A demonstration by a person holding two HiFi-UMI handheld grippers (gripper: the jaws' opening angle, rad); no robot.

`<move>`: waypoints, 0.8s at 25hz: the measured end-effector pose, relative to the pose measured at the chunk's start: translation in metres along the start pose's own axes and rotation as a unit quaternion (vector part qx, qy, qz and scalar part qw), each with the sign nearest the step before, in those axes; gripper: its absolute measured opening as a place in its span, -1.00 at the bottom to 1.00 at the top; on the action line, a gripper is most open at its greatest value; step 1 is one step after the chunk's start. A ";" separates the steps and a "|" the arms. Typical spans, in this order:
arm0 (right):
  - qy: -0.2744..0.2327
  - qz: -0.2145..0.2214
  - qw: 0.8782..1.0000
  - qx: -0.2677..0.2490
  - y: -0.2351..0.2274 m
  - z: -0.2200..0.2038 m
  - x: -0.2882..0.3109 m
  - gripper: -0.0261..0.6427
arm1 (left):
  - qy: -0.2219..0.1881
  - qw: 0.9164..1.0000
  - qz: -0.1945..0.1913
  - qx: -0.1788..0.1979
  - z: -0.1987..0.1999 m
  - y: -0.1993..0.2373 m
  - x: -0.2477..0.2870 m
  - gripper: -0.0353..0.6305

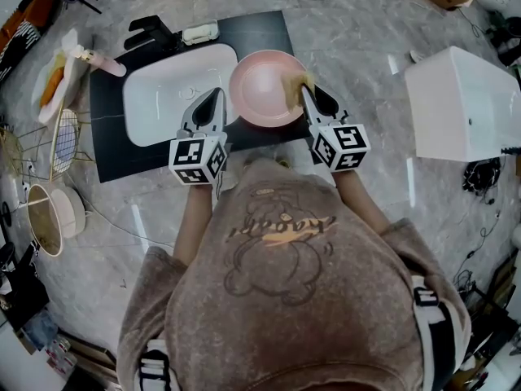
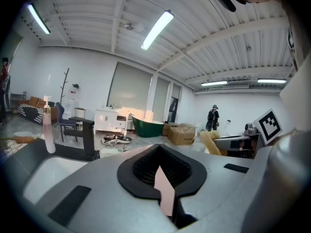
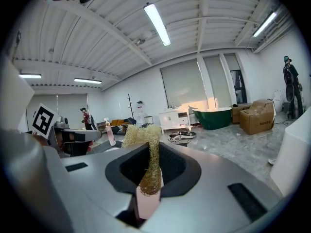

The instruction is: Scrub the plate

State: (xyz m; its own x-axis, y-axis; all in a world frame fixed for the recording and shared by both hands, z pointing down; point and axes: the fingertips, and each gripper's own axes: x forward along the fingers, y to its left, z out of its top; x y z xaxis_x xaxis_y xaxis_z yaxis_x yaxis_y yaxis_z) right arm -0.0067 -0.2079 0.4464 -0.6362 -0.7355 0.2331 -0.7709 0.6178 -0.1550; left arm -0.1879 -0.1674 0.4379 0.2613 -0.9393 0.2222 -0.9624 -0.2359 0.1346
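A round pink plate [image 1: 262, 88] hangs over the right end of a white sink basin [image 1: 167, 96]. My left gripper [image 1: 218, 98] is shut on the plate's left rim; in the left gripper view [image 2: 163, 181] a thin pink edge of the plate [image 2: 165, 193] is pinched between the black pads. My right gripper [image 1: 304, 90] is shut on a yellow mesh scrubber [image 1: 295, 82] that lies against the plate's right side. Seen from the right gripper [image 3: 149, 166], the scrubber [image 3: 146, 144] sticks up between the jaws, with the pink of the plate [image 3: 146, 205] just below it.
The basin sits on a black mat [image 1: 106, 129] with a black tap [image 1: 151, 31] and a pink soap bottle [image 1: 104, 63] behind it. A wire rack [image 1: 61, 141] and a round bowl [image 1: 47, 218] stand at the left. A large white box [image 1: 464, 104] is at the right.
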 end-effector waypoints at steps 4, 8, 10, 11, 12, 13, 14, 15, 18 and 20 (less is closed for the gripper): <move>-0.001 0.000 1.000 -0.002 0.002 0.001 -0.001 -0.78 | -0.004 1.000 0.002 -0.004 0.002 0.001 -0.001 -0.84; 0.000 -0.001 1.000 -0.002 0.000 0.002 -0.001 -0.78 | -0.002 1.000 0.001 -0.010 0.002 0.000 0.000 -0.84; 0.002 -0.002 1.000 -0.001 -0.001 0.001 -0.002 -0.78 | -0.001 1.000 0.002 -0.013 0.001 -0.001 0.000 -0.84; 0.002 -0.002 1.000 0.000 -0.001 0.000 -0.002 -0.78 | -0.001 1.000 0.003 -0.015 0.000 -0.002 0.000 -0.84; 0.003 -0.002 1.000 0.001 -0.002 -0.001 -0.003 -0.78 | -0.001 1.000 0.003 -0.016 0.000 -0.002 0.000 -0.84; 0.004 -0.002 1.000 0.001 -0.002 -0.002 -0.004 -0.78 | 0.000 1.000 0.003 -0.017 -0.001 -0.003 0.000 -0.84; 0.004 -0.002 1.000 0.001 -0.003 -0.003 -0.004 -0.78 | 0.000 1.000 0.003 -0.017 -0.002 -0.003 0.000 -0.84; 0.004 -0.002 1.000 0.002 -0.003 -0.003 -0.005 -0.78 | 0.001 1.000 0.003 -0.018 -0.002 -0.004 0.000 -0.84; 0.005 -0.002 1.000 0.003 -0.003 -0.003 -0.006 -0.78 | 0.001 1.000 0.003 -0.019 -0.002 -0.006 0.001 -0.84; 0.005 -0.001 1.000 0.002 -0.003 -0.004 -0.006 -0.78 | 0.002 1.000 0.003 -0.021 -0.003 -0.006 0.001 -0.84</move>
State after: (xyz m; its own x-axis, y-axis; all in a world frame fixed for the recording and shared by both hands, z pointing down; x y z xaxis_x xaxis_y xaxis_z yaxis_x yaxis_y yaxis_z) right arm -0.0003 -0.2047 0.4489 -0.6342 -0.7337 0.2436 -0.7724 0.6149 -0.1591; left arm -0.1815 -0.1664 0.4400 0.2554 -0.9399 0.2266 -0.9602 -0.2193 0.1728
